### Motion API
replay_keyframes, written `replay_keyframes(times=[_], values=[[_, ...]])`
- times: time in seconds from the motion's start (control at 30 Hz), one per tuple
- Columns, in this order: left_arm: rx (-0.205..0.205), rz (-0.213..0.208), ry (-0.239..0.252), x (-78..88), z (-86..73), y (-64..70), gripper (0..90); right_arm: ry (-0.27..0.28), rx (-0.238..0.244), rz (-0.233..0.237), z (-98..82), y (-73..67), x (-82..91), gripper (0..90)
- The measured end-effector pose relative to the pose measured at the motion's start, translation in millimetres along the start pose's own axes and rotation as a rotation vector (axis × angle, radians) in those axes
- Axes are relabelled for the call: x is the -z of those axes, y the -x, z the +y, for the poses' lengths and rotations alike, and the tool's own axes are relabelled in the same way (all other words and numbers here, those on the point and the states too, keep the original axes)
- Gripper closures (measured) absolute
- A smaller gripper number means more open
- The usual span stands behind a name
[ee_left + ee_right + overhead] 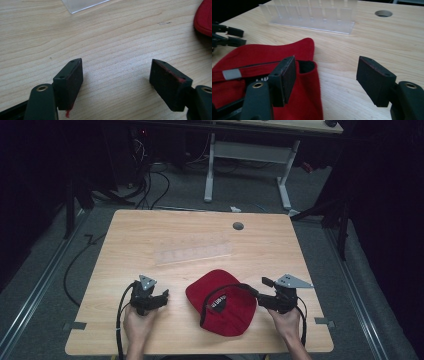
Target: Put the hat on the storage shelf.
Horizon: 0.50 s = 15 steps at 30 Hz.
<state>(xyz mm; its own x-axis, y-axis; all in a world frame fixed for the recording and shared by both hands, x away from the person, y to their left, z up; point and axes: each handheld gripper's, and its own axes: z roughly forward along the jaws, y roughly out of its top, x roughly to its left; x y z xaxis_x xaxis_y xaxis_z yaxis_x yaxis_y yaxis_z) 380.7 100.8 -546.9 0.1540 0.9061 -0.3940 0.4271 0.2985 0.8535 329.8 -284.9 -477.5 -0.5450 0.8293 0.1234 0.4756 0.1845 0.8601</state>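
A red cap [222, 302] with a black underside and strap lies on the wooden table [150, 230] near its front edge, between my two grippers. My left gripper [162, 296] rests left of the cap, jaws wide apart. In the left gripper view its jaws [116, 65] frame bare wood, and the cap's edge [203, 17] shows at the far right. My right gripper [264, 292] hovers at the cap's right side, open. In the right gripper view [327, 62] the cap [262, 65] lies beneath and beyond the left jaw, with nothing pressed between the pads.
A clear plastic rack [192, 254] with several slots lies across the table's middle, beyond the cap [312, 15]. A round cable hole [238, 226] sits near the far edge. Past the table are a white desk frame [247, 165] and cables on the floor.
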Motion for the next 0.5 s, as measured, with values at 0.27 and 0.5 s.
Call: replay_keyframes(times=[0.27,0.5], values=[[0.0,0.0,0.0,0.0,0.0,0.0,27.4,-0.072,0.037,0.035,1.9,-8.8,-27.0,30.3],[0.0,0.0,0.0,-0.1,0.0,0.0,27.2,-0.132,0.017,0.088,0.9,-7.9,-49.7,29.0]])
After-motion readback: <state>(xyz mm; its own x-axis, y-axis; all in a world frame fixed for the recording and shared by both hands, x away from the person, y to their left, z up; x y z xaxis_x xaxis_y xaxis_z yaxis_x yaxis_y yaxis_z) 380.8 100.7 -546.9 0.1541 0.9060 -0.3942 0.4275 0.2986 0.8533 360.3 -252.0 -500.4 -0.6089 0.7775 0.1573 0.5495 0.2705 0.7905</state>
